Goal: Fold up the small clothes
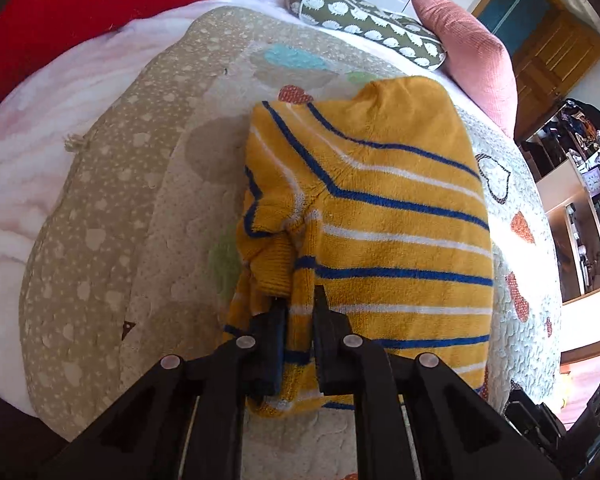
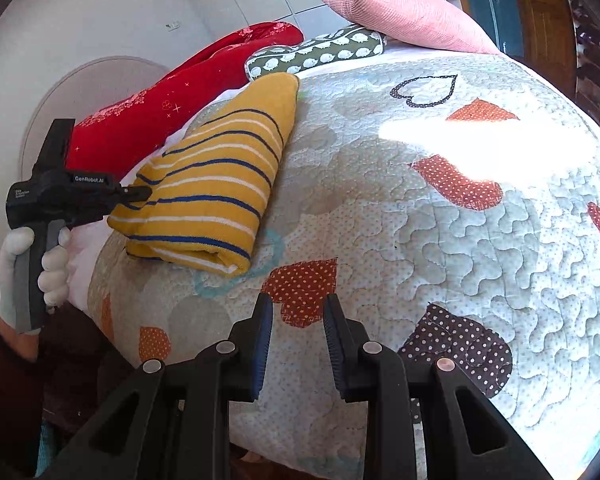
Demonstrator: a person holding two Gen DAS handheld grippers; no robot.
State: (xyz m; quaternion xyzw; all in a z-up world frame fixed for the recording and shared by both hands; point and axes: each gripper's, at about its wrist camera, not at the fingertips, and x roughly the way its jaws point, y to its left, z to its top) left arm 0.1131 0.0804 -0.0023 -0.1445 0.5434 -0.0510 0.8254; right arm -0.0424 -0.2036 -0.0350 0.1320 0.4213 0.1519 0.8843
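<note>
Nearest in the left wrist view: my left gripper (image 1: 298, 312) is clamped on the near edge of the yellow striped sweater (image 1: 380, 208), a fold of knit bunched between the jaws, beside a ribbed cuff (image 1: 274, 268). The right wrist view confirms it from the side: the left gripper (image 2: 142, 194) bites the sweater's near-left edge, with a gloved hand (image 2: 50, 264) on its grip.

My right gripper (image 2: 296, 304) hangs over bare quilt (image 2: 460, 260), jaws apart, nothing between them. The sweater (image 2: 212, 184) lies up and to its left, apart from its fingers.

Position of the garment: already folded into a thick pad on the quilt, doubled edge toward the right gripper. Its long axis runs away from me toward the pillows, stripes crossing it. The far end tapers to a plain yellow hem.

Judgement: the left hand is the nearer one and owns the next move. Any further fold would carry the gripped edge along or across that long axis. The right gripper would have to travel left to pin or assist.

Beyond the sweater: a green patterned bolster (image 1: 360, 20), a pink pillow (image 1: 468, 48), a red cushion (image 1: 100, 12). Cabinets at far right, too small to read.
</note>
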